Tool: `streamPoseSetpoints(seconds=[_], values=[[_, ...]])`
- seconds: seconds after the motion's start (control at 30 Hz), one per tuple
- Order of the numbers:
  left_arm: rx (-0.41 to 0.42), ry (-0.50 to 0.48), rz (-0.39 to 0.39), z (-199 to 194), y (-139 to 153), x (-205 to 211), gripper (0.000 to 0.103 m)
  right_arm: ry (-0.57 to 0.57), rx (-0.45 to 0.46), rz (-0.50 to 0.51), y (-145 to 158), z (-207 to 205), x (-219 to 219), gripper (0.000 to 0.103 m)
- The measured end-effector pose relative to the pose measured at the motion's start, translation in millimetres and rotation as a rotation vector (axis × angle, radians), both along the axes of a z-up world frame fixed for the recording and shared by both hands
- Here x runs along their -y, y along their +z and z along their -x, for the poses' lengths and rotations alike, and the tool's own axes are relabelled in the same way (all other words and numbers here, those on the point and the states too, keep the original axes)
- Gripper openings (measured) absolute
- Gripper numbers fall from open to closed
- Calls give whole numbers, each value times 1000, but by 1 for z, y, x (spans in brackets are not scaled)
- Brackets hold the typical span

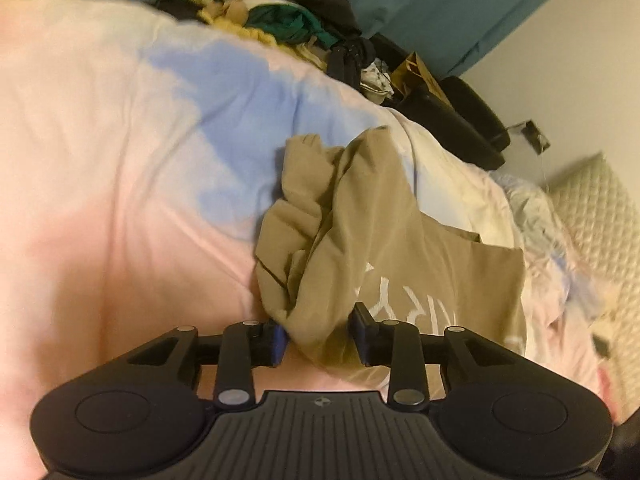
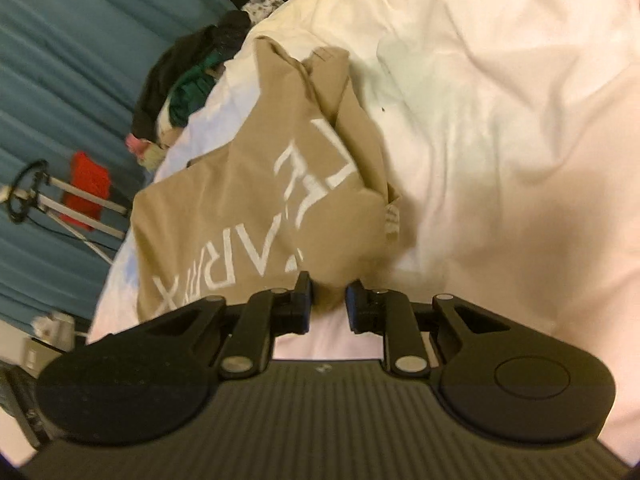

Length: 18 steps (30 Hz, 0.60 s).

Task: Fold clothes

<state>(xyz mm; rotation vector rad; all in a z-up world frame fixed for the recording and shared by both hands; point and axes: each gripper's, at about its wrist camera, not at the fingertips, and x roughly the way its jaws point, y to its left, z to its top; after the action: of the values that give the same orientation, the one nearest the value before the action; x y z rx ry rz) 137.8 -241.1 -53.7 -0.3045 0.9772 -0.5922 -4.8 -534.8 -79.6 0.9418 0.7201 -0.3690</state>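
The left gripper (image 1: 320,334) has its jaws parted, and a fold of the tan shirt (image 1: 380,240) lies between them; whether the pads actually press on the cloth I cannot tell. The right gripper (image 2: 328,300) has its jaws closer together, with a tan edge of the same shirt bunched in the gap — it appears pinched there.

The shirt is rumpled on the bed, white lettering (image 2: 280,216) across its near part, one end twisted and folded over towards the far side.

The surface under it is a soft duvet (image 1: 120,160), pale pink near the grippers, with a blue patch (image 1: 240,120) farther off and a cream area towards the far right in the left wrist view. It is creased all over.

At the far edge of the bed is a heap of other clothes (image 1: 296,12) — black, dark green, yellow. Behind it hangs a teal curtain (image 1: 440,0), beside a plain pale wall (image 1: 580,60). A black chair-like shape (image 1: 468,120) stands at the bedside, and a quilted white pillow (image 1: 600,232) lies at the far right. In the right wrist view, something red (image 2: 88,188) and a metal stand (image 2: 52,196) show against the curtain at the left.
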Motion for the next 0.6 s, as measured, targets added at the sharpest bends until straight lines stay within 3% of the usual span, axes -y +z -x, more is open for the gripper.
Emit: streamPoseSetpoints(seconds=[0.1, 0.17, 0.23, 0.27, 0.3, 0.33, 0.37, 0.43, 0.6], values=[[45, -24, -22, 19, 39, -6, 47, 20, 10, 70, 33, 13, -9, 21], [100, -48, -45, 33, 65, -8, 51, 44, 45, 123, 61, 26, -18, 21], [166, -63, -59, 55, 99, -17, 62, 72, 79, 181, 90, 38, -31, 22], [200, -71, -51, 66, 114, -22, 66, 86, 92, 211, 103, 42, -38, 27], [237, -80, -52, 76, 127, -26, 79, 100, 106, 241, 116, 46, -44, 32], [276, -90, -54, 87, 141, -30, 89, 114, 120, 272, 129, 50, -51, 51], [314, -99, -56, 98, 154, -34, 93, 116, 141, 303, 140, 58, -58, 73], [393, -114, -79, 122, 175, -44, 102, 115, 186, 366, 162, 77, -72, 89], [552, -152, -145, 183, 218, -72, 103, 154, 242, 460, 197, 115, -106, 87]])
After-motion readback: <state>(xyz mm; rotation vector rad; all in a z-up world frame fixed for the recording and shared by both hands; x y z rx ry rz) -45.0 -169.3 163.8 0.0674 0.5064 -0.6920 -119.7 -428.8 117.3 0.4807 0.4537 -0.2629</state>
